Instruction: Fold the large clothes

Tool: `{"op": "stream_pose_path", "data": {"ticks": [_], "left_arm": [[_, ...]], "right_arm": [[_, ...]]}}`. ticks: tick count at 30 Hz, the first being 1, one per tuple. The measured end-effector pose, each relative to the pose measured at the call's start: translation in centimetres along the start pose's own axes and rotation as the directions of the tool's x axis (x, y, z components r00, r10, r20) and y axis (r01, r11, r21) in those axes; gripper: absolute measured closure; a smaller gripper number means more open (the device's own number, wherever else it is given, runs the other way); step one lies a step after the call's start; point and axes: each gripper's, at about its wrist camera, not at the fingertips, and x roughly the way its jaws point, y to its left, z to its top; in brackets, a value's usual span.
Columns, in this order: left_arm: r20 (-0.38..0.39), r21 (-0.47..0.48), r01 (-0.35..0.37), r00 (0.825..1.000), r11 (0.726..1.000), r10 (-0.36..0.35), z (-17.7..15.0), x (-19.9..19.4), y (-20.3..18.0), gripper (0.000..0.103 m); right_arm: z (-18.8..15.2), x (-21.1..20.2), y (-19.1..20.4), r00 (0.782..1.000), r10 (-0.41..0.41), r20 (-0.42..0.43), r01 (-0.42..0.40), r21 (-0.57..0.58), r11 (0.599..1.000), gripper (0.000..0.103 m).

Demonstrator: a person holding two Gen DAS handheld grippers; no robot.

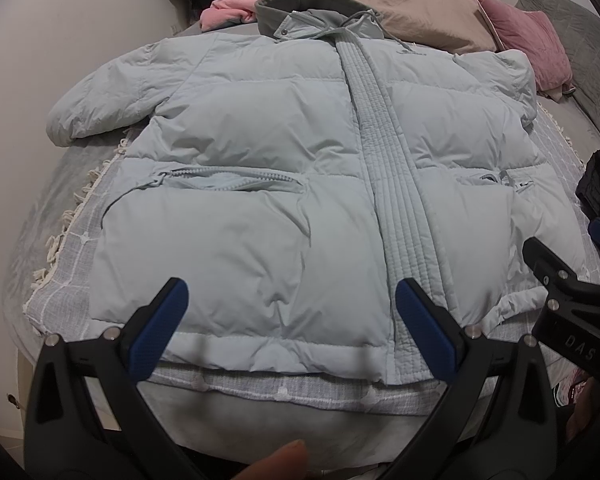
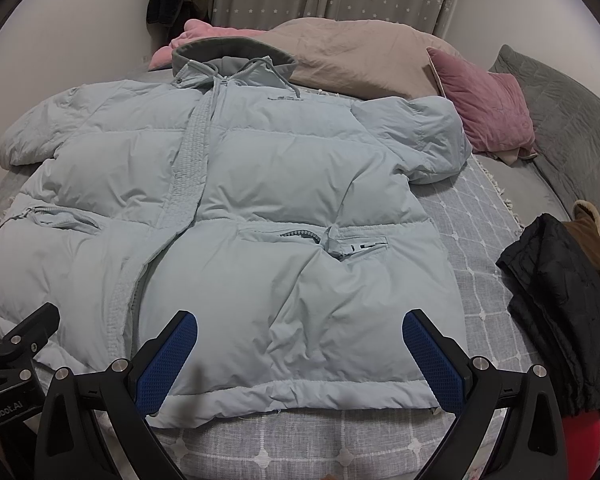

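I hold the left claw (image 1: 292, 320) and right claw (image 2: 300, 344) wide open above the hem of the jacket (image 1: 260, 152), spread flat on the bed (image 2: 480, 240); folding hasn't begun, so next I should probably grip a sleeve.

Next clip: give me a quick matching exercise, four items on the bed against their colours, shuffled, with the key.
Items:
1. puffer jacket
2. velvet cushion
3. folded garment at the right edge of the bed
4. large pillow behind the jacket's collar

Colours:
A. black
B. beige
C. pale blue
D. dusty pink

Pairs: 1-C, 2-D, 3-A, 4-B
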Motion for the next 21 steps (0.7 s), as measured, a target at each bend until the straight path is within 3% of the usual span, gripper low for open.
{"op": "stream_pose_path", "data": {"ticks": [9, 12, 15, 18, 21], "left_arm": [[0.007, -0.007, -0.007, 1.000, 1.000, 0.007, 0.1, 0.1, 0.7, 0.000], [0.016, -0.008, 0.024, 1.000, 1.000, -0.024, 0.3, 0.2, 0.9, 0.000], [0.062, 0.065, 0.105, 0.992, 0.992, -0.109, 0.6, 0.1, 0.9, 0.000], [0.014, 0.106, 0.134, 0.991, 0.985, -0.137, 1.3, 0.2, 1.4, 0.000], [-0.004, 0.144, 0.172, 0.985, 0.974, -0.173, 2.0, -0.4, 2.6, 0.000]], "right_arm": [[0.0, -0.1, -0.1, 1.000, 0.001, 0.002, -0.001, -0.008, 1.000, 0.000], [0.0, 0.1, -0.1, 1.000, 0.010, -0.005, -0.010, -0.007, 1.000, 0.000], [0.3, 0.6, -0.3, 0.996, 0.079, -0.030, -0.079, -0.001, 0.997, 0.000], [1.2, 0.4, -1.4, 0.981, 0.190, -0.031, -0.189, 0.032, 0.981, 0.000], [2.2, -0.1, -3.0, 0.974, 0.225, -0.031, -0.224, 0.045, 0.974, 0.000]]}}
